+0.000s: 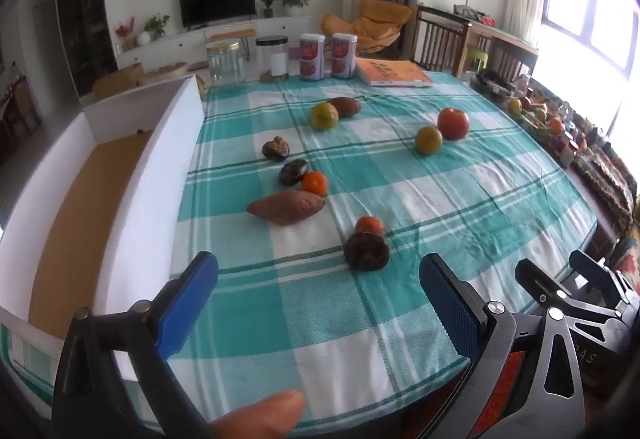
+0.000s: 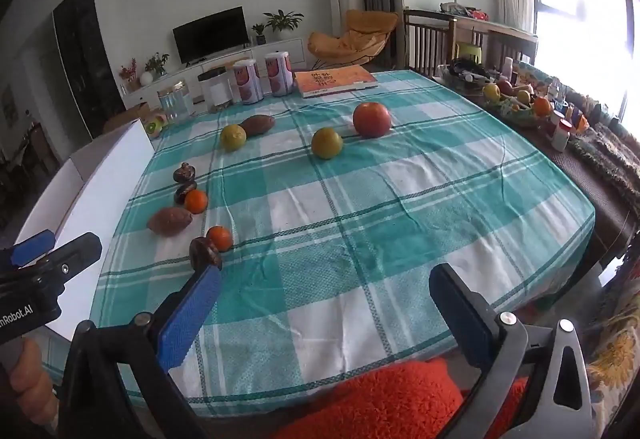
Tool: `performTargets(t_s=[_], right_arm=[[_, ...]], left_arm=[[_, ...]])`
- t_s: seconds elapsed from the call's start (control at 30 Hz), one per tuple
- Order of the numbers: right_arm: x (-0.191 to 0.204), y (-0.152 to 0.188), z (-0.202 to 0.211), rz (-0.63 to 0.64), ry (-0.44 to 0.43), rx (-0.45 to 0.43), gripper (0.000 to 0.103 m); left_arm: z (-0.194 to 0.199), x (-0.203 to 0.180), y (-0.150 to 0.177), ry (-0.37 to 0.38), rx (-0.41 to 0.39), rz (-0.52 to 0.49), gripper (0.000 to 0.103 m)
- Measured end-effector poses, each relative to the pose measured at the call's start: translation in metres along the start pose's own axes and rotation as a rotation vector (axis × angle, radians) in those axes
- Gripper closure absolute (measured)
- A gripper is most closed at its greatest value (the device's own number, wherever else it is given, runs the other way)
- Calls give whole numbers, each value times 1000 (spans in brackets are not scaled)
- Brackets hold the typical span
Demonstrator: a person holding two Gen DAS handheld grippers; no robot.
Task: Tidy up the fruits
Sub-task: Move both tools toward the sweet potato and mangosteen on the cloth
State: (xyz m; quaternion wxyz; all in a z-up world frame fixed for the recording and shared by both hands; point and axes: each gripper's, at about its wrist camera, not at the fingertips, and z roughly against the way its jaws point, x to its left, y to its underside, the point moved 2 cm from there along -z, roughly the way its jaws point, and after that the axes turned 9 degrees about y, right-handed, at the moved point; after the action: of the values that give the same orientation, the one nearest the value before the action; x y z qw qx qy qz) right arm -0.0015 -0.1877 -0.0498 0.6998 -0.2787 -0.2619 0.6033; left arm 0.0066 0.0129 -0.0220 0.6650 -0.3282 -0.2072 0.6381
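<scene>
Fruit and vegetables lie on a teal checked tablecloth (image 1: 420,199). A red apple (image 1: 453,123) (image 2: 371,119) sits far right beside a yellow-green citrus (image 1: 428,139) (image 2: 327,143). Another citrus (image 1: 324,116) (image 2: 233,137) touches a sweet potato (image 1: 345,106). Two small oranges (image 1: 315,183) (image 1: 369,225), a large sweet potato (image 1: 286,212) (image 2: 169,221) and dark mushrooms (image 1: 366,250) (image 1: 293,172) (image 1: 275,149) lie nearer. My left gripper (image 1: 316,275) is open and empty above the near edge. My right gripper (image 2: 326,287) is open and empty too.
A white box (image 1: 132,175) with a brown floor stands along the table's left edge. Jars (image 1: 225,63), two cans (image 1: 312,56) and an orange book (image 1: 392,72) line the far edge. A cluttered side table (image 2: 520,99) stands at the right.
</scene>
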Motion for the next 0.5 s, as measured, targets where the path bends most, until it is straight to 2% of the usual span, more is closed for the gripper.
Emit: performTargets(t_s=[0.2, 0.33, 0.5], right_arm=[[11, 13, -9, 24, 12, -39, 0], [1, 13, -12, -5, 19, -58, 0], [1, 14, -11, -16, 21, -77, 0]], left_arm=[[-7, 9, 9, -23, 6, 24, 2], [-11, 11, 12, -30, -7, 19, 2], [-22, 8, 20, -13, 19, 15, 2]])
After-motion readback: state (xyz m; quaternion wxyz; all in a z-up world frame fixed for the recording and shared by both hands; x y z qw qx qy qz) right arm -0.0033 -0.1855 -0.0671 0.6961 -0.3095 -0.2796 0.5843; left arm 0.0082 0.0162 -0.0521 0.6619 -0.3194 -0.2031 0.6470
